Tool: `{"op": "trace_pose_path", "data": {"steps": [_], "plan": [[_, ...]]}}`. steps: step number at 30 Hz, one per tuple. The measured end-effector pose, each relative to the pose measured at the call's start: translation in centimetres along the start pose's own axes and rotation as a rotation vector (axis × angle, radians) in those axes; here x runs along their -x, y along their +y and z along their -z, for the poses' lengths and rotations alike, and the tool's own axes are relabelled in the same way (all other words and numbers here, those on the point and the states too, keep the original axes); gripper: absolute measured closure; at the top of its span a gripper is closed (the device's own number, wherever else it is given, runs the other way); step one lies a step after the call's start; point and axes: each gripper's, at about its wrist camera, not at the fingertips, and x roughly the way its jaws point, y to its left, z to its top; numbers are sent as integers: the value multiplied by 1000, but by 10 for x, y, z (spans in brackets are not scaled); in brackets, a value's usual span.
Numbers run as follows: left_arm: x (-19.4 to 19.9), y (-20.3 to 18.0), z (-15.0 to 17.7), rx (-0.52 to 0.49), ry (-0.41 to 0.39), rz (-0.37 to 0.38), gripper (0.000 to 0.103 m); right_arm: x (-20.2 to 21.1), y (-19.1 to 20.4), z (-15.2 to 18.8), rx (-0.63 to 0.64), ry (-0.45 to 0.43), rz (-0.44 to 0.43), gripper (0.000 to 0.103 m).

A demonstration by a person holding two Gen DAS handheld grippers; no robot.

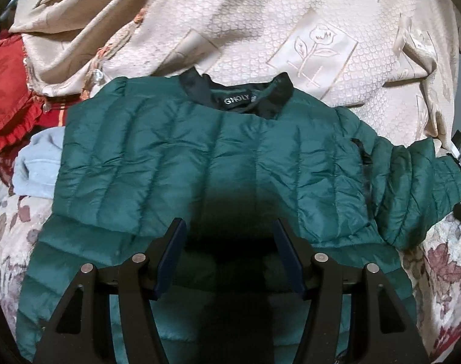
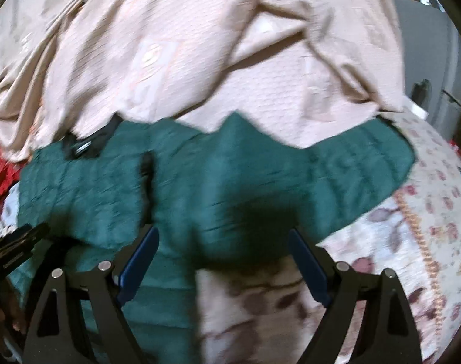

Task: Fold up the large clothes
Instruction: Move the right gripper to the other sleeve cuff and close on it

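Note:
A dark green quilted puffer jacket lies spread flat on a bed, its black collar at the far side. One sleeve sticks out to the right. My left gripper hovers open and empty over the jacket's near middle. In the blurred right wrist view the jacket fills the middle, with its right sleeve stretching right. My right gripper is open and empty above the jacket's near right edge. The left gripper's body shows at the left edge.
A cream embossed blanket is bunched behind the jacket. A floral bedspread lies under it. A red ruffled cushion and a pale blue cloth sit at the left. A grey surface stands at far right.

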Motion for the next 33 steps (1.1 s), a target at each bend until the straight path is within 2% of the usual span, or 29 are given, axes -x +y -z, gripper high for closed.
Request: {"op": "trace_pose_path", "data": {"steps": [3,8,12,16,18,19,20,22,23,26,30,33], "plan": [[-7,-6,0,-14,9,-2,60,-5,-34,-7,-43,-10,64,13],[-16,-8,0,-31,22,-15,60,-32,-102,-20,-127,6,227,13],[-18,-3,0,-20,24,-15,60,-54,-157,-33,-243,0,329,13],[-21,3,-1,-6,30,-19,60,-81,-192,-44,-323,41,360,13],[-20,6,-1,1,33,-18,60,-85,-198,-48,-326,12,355,13],[-20,7,0,2,36,-19,60,-86,-197,-51,-314,-2,348,19],[-20,8,0,-1,39,-22,60,-87,-197,-53,-311,-8,332,43],[-18,10,1,-4,41,-26,60,-86,-199,-55,-331,-24,272,68],[-16,12,1,-2,41,-25,60,-84,-200,-56,-346,-36,253,75],[-10,19,3,13,33,-17,60,-71,-196,-54,-348,-64,199,85],[-4,29,7,36,33,-12,60,-45,-186,-49,-317,-98,156,88],[1,33,10,35,34,-8,60,-19,-177,-47,-322,-136,85,89]]}}
